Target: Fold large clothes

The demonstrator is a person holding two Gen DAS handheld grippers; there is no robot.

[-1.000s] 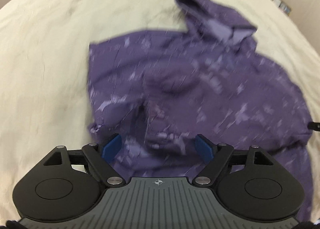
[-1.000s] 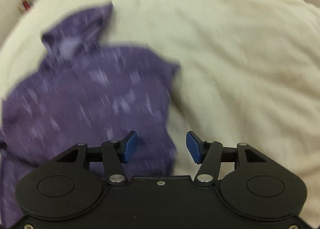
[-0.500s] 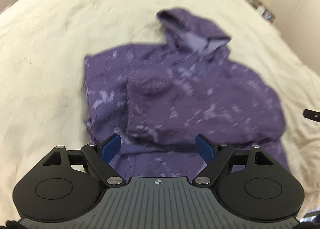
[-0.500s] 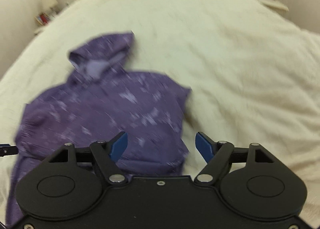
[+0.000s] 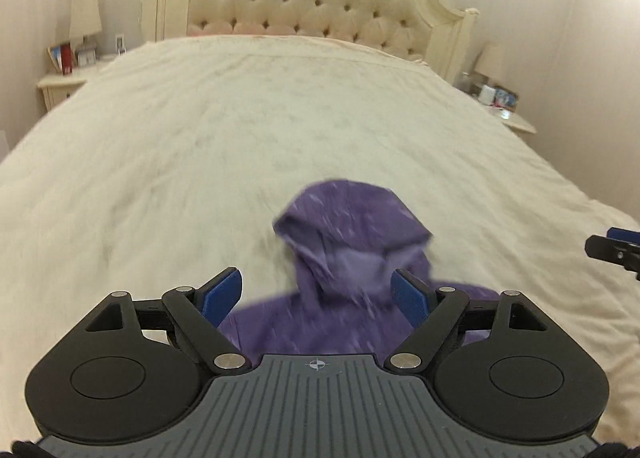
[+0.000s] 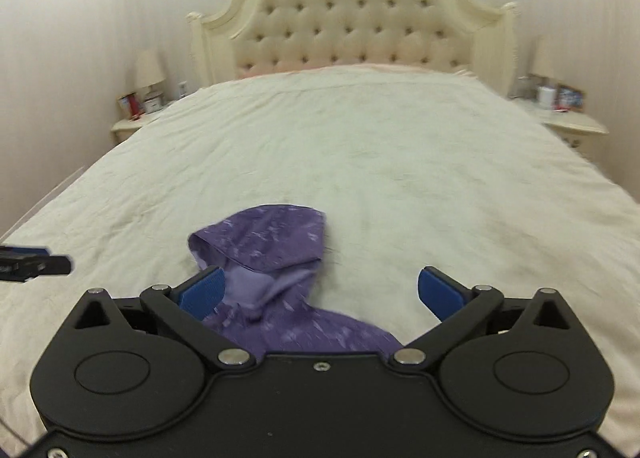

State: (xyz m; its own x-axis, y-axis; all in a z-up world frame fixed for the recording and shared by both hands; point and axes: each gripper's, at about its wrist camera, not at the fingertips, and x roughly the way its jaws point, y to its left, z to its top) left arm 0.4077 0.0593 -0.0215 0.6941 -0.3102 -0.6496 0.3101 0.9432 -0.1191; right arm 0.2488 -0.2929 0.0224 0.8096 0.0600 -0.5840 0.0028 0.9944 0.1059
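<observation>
A purple hoodie [image 5: 352,242] with pale flecks lies on the cream bedspread [image 5: 200,146], hood pointing toward the headboard; only the hood and shoulders show past each gripper body. My left gripper [image 5: 318,294] hangs above it, open, nothing between its blue pads. In the right wrist view the hoodie [image 6: 276,246] sits low and left of centre. My right gripper [image 6: 322,292] is above it with jaws opening wide and nothing between them. Each gripper's tip shows at the edge of the other's view: the right gripper [image 5: 614,246], the left gripper [image 6: 32,262].
A tufted cream headboard [image 6: 360,18] stands at the far end of the bed. Nightstands with lamps and small items flank it, one on the left [image 6: 140,114], one on the right [image 6: 568,114]. Wide bare bedspread [image 6: 400,162] stretches beyond the hood.
Both grippers rose and tilted up, so the headboard and room came into view and the hoodie slid low in both views. The right gripper's jaws spread wider.
</observation>
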